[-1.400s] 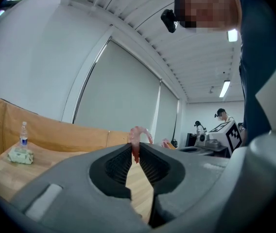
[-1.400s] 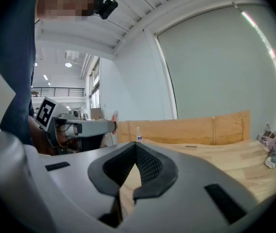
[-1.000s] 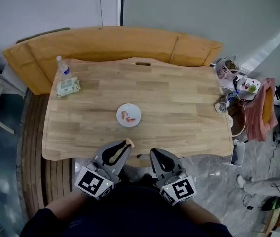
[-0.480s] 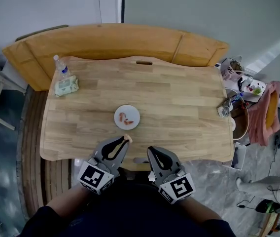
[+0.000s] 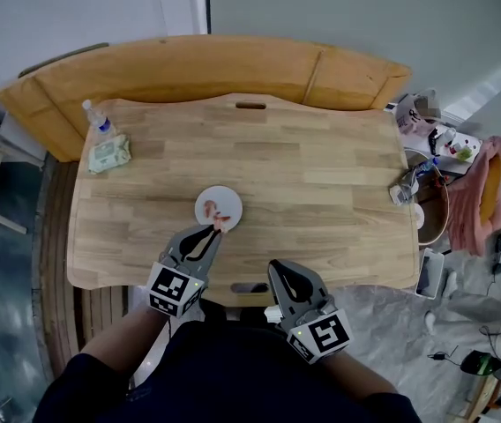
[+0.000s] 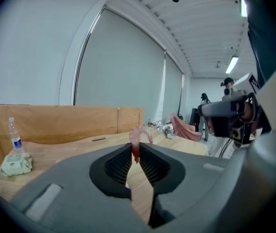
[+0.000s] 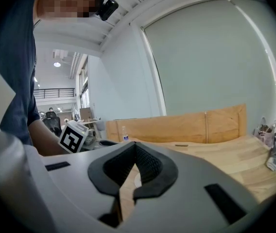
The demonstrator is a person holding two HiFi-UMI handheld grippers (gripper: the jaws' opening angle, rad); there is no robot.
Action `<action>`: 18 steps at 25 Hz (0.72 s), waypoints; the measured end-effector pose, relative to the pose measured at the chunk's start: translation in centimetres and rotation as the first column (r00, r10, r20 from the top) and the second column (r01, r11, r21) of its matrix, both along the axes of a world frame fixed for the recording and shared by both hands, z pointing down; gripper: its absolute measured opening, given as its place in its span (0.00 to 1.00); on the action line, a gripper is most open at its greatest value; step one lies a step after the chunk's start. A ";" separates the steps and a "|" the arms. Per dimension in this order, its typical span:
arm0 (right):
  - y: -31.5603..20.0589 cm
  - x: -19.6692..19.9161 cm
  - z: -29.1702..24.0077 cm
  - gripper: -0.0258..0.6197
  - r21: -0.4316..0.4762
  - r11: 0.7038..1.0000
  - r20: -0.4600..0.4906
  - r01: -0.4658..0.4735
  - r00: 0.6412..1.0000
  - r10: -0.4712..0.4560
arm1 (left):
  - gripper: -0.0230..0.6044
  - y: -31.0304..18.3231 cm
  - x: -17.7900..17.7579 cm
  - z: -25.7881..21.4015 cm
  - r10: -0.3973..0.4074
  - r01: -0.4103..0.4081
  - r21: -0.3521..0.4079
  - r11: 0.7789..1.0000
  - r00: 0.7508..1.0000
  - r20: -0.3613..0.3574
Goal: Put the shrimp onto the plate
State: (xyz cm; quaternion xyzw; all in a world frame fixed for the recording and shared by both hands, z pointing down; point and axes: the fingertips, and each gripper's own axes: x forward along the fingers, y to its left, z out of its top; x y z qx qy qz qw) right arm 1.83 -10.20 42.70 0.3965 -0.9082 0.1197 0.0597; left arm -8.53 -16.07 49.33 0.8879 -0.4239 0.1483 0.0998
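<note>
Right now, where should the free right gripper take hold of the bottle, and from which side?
Probably grip the bottle around its upper body, under the cap, jaws level, coming from the table's middle. It stands upright, and the wipes pack crowds its base.

Left gripper was extended forward, jaws clamped on a shrimp; right gripper sat nearer the body, jaws together, empty.

Left claw pinching shrimp, table, water bottle
</note>
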 end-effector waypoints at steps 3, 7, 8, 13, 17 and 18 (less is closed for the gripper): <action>-0.4 0.9 0.5 0.05 -0.017 1.000 0.000 -0.014 1.000 0.014 | 0.12 -1.8 -0.1 2.4 0.010 -0.009 -0.015 1.000 0.998 0.059; -0.7 1.9 1.0 0.05 -0.035 0.999 -0.003 -0.028 1.000 0.028 | 0.12 -3.8 -0.2 5.5 0.020 -0.013 -0.056 0.998 0.992 0.126; -0.8 2.2 1.1 0.05 -0.038 0.999 -0.003 -0.031 1.000 0.031 | 0.12 -4.1 -0.3 6.3 0.024 -0.015 -0.067 0.998 0.989 0.145; -1.1 2.9 1.6 0.05 -0.052 0.998 -0.005 -0.043 0.999 0.042 | 0.12 -5.6 -0.5 10.2 0.057 -0.031 -0.113 0.993 0.970 0.237; -1.2 3.3 2.0 0.05 -0.062 0.997 -0.005 -0.054 0.999 0.054 | 0.12 -6.8 -0.6 13.3 0.103 -0.055 -0.152 0.987 0.940 0.325; -1.1 3.5 2.2 0.05 -0.066 0.996 -0.007 -0.056 0.998 0.055 | 0.12 -7.1 -0.5 13.9 0.114 -0.061 -0.160 0.985 0.931 0.347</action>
